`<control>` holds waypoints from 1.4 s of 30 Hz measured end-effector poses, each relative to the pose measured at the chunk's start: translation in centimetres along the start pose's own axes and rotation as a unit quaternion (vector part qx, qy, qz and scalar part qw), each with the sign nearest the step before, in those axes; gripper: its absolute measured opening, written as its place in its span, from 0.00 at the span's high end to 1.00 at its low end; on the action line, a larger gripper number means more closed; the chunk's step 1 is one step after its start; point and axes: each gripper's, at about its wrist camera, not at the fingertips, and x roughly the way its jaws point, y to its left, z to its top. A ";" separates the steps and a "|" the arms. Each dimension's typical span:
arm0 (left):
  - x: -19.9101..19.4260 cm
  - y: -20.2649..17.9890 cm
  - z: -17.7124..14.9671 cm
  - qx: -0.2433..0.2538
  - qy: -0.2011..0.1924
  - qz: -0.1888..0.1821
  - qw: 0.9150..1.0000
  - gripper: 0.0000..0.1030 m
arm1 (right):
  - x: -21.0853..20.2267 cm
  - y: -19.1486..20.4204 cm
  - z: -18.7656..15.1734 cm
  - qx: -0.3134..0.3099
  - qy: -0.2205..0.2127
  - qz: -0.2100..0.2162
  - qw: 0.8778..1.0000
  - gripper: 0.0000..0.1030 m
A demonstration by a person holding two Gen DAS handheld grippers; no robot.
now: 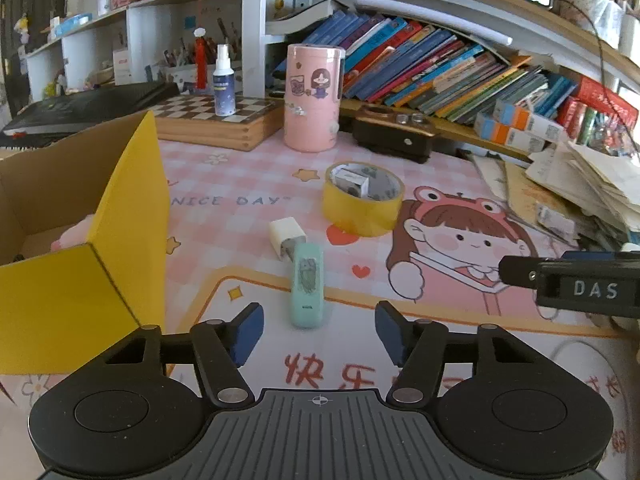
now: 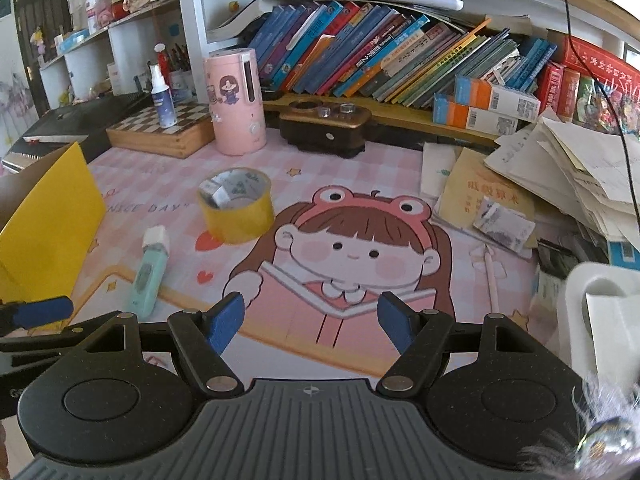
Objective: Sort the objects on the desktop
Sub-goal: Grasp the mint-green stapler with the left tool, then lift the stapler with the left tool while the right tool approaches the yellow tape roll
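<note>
A mint-green correction-tape case [image 1: 307,285] lies on the pink cartoon desk mat [image 1: 248,184], its near end between the tips of my left gripper [image 1: 319,328]. The blue pads stand apart from it and the jaws are open. A white eraser [image 1: 287,235] lies at the case's far end. Behind them stands a yellow tape roll [image 1: 362,199] with a small box inside. The yellow cardboard box [image 1: 100,264] at the left holds something pink. In the right wrist view my right gripper [image 2: 311,318] hangs open over the mat's cartoon girl, with the mint case [image 2: 148,276] and tape roll [image 2: 237,204] to its left.
A pink cylinder container [image 1: 314,96], a black sharpener [image 1: 394,132] and a chessboard box with a spray bottle [image 1: 223,82] stand at the back. Leaning books [image 1: 440,68] fill the shelf. Loose papers [image 2: 560,184] pile at the right, and a white holder [image 2: 600,320] stands near the right gripper.
</note>
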 end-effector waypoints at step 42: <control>0.1 0.8 1.8 0.009 -0.013 0.026 1.000 0.78 | 5.9 0.7 2.8 -0.041 -0.003 0.055 0.998 0.22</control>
